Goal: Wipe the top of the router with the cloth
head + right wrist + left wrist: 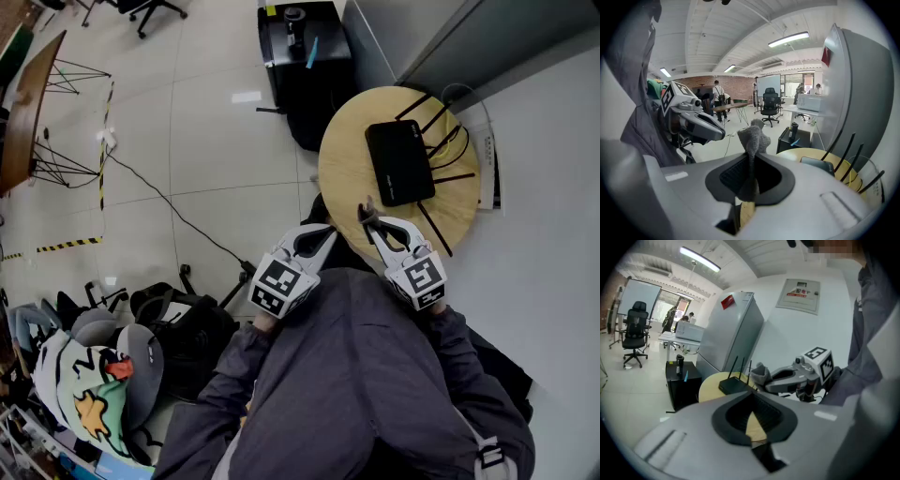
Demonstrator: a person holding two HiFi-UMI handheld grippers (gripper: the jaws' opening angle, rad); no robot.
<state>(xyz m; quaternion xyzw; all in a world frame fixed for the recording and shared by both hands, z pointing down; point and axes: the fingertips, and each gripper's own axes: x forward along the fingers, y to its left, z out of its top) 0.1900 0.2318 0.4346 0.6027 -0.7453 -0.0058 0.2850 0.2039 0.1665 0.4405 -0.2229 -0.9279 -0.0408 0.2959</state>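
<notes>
1. The right gripper [372, 218] has its jaws clamped on a grey cloth [752, 136] over the near rim of the round wooden table [342, 159], short of the router [400, 161].
2. The left gripper [326, 232] hovers just beside it at the table's near edge, jaws drawn together with nothing between them.
3. The black router lies flat toward the table's far side, with its antennas splayed toward the wall. Bare wood lies between it and the grippers.
4. A black cabinet [305, 66] stands just beyond the table, with a grey refrigerator [731, 333] beside it.
5. To the left lies open tiled floor [206, 150], crossed by a cable [159, 192].
</notes>
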